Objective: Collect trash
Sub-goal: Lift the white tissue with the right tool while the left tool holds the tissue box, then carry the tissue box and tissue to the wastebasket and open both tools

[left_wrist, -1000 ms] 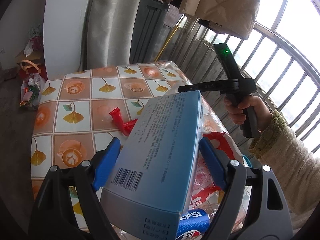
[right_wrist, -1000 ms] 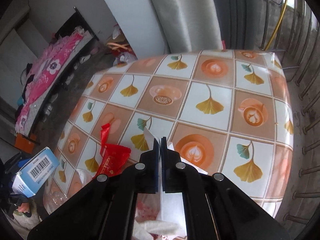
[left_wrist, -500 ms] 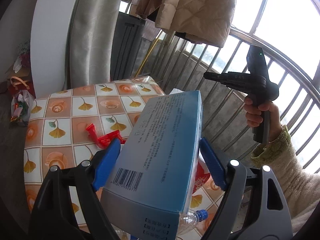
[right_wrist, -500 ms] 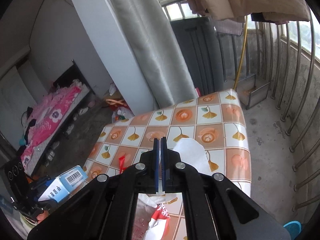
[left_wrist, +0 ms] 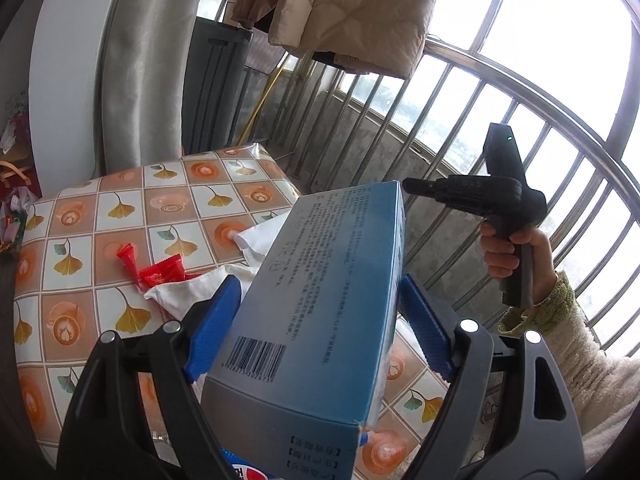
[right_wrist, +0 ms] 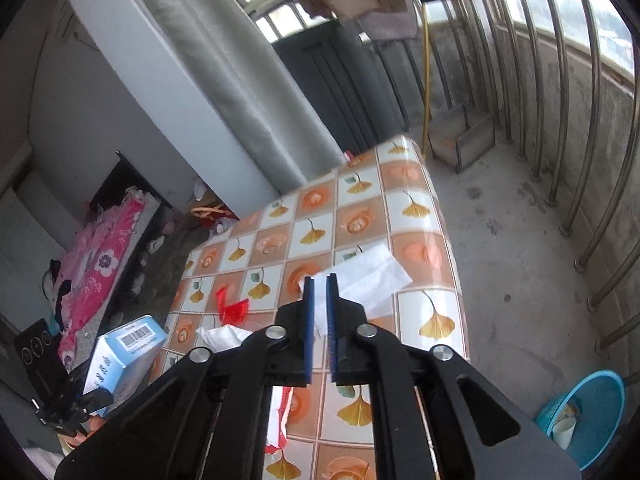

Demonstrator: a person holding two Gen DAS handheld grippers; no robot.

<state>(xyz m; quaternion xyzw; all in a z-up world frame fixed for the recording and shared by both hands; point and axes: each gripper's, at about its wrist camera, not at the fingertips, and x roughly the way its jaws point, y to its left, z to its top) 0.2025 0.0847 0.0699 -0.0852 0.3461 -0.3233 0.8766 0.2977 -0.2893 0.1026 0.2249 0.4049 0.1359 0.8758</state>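
My left gripper (left_wrist: 320,316) is shut on a blue cardboard box (left_wrist: 320,304) and holds it above the tiled table (left_wrist: 80,208). The box also shows at the lower left of the right wrist view (right_wrist: 128,352). My right gripper (right_wrist: 319,300) is nearly shut on a white tissue (right_wrist: 368,280), lifted high above the table (right_wrist: 420,216). A red wrapper (left_wrist: 160,272) and more white tissue (left_wrist: 188,292) lie on the table. A Pepsi bottle label (left_wrist: 244,470) shows under the box.
A blue basket (right_wrist: 592,412) stands on the concrete floor at the lower right. Metal railing bars (right_wrist: 580,120) line the balcony. A curtain (left_wrist: 148,80) and dark door (right_wrist: 340,80) stand behind the table. A jacket (left_wrist: 352,12) hangs overhead.
Both grippers have risen well above the table, the left with the box, the right with the tissue. The right gripper has swung out toward the railing side.
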